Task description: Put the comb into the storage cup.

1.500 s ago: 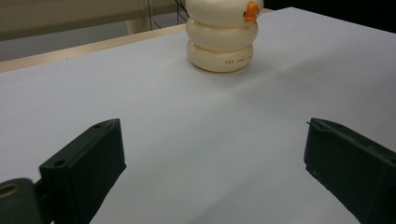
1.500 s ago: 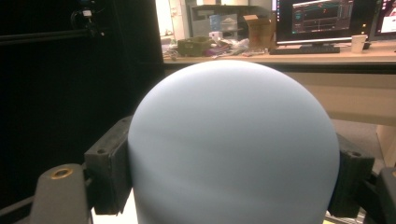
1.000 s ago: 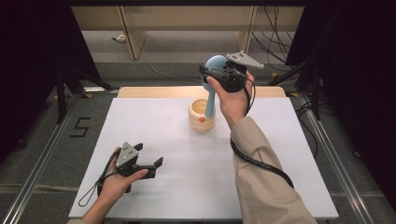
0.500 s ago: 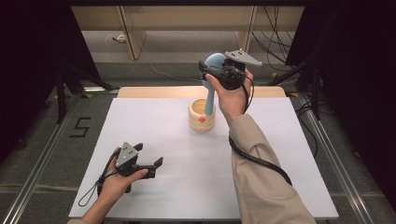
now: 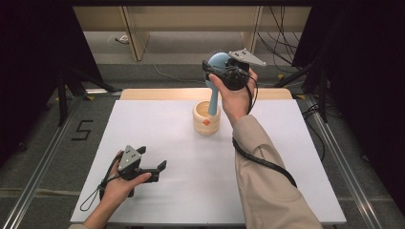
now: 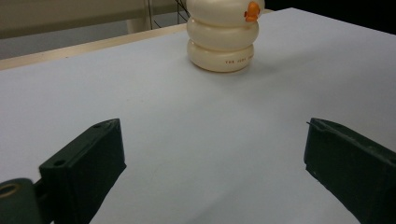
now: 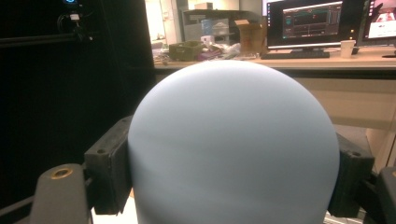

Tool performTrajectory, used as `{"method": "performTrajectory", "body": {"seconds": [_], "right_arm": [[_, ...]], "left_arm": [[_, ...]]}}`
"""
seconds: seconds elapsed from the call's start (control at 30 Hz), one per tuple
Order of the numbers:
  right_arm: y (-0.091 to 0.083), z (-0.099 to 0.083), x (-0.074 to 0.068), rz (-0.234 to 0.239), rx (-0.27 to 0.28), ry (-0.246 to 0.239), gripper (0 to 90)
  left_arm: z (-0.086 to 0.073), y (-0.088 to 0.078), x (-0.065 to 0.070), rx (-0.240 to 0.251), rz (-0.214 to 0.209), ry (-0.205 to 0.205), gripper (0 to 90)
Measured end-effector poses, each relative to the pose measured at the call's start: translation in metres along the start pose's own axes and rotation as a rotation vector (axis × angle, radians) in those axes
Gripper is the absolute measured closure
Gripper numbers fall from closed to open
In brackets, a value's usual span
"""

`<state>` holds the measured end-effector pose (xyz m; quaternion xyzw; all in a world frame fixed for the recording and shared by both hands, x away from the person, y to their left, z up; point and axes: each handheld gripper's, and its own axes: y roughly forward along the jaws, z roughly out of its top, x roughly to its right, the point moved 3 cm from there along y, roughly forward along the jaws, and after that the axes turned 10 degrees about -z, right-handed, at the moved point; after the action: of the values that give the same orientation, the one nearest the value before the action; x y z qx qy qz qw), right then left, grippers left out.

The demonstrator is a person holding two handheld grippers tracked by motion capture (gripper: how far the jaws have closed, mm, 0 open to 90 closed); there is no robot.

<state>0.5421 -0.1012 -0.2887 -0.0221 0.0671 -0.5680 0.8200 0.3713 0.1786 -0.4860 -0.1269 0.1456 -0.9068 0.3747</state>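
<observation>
I see the white table [image 5: 157,124] spread wide, and I place everything else by the cream holder [image 5: 207,119], a ribbed cup standing upright near the table's far middle. Straight above the holder, my right gripper [image 5: 216,75] has its jaws clamped on the round head of the blue brush [image 5: 214,90]; the handle hangs down with its tip at the holder's mouth, and I cannot tell whether it touches. Well apart from the holder, toward the near left corner, my left gripper [image 5: 155,171] rests low over the table, jaws spread wide with nothing between them
</observation>
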Motion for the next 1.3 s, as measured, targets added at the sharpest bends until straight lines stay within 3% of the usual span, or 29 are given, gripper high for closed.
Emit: {"method": "performTrajectory", "body": {"seconds": [1.3], "right_arm": [[0.015,-0.008,-0.003,-0.009,-0.003,-0.009,21.4]], "left_arm": [[0.000,0.000,0.000,0.001,-0.002,-0.001,4.5]]}}
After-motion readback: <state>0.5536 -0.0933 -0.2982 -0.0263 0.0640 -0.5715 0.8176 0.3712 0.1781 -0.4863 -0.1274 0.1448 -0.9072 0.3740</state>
